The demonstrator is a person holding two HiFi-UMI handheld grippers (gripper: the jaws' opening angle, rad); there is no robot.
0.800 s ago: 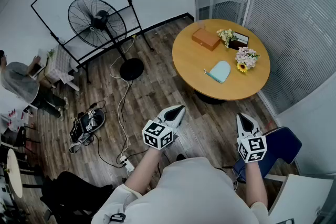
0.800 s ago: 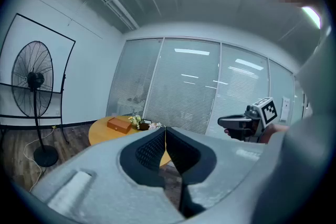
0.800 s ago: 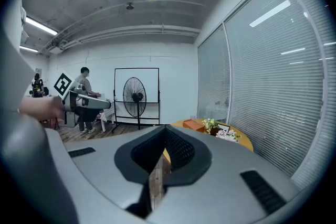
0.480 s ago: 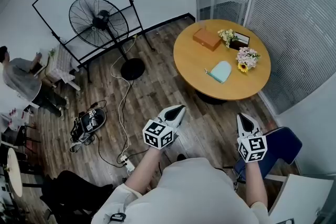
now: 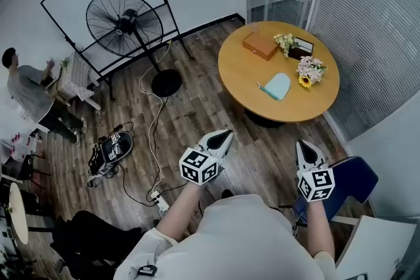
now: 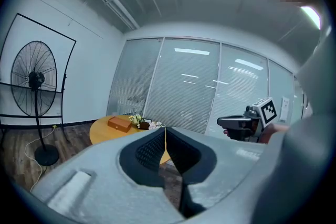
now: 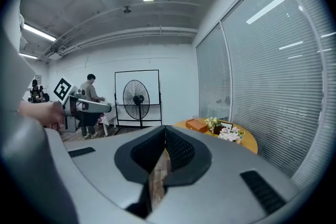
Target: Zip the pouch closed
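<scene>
Left gripper point(image 5: 222, 137): held over wood floor, jaws pressed together, nothing between them. Right gripper point(image 5: 302, 148): jaws likewise together, empty, just beside blue chair point(image 5: 348, 180). Mint-green pouch point(image 5: 276, 86) lies flat on round wooden table point(image 5: 237, 92), well ahead of both grippers, neither touching it. Beyond pouch on same table: brown box point(image 5: 260, 46) and flower bunches point(image 5: 308, 69). Standing fan point(image 5: 125, 18) far ahead-left of left gripper. Person point(image 5: 29, 96) at far left.

Light-blue pouch point(image 5: 277, 86), lying flat on round table point(image 5: 243, 82)
</scene>
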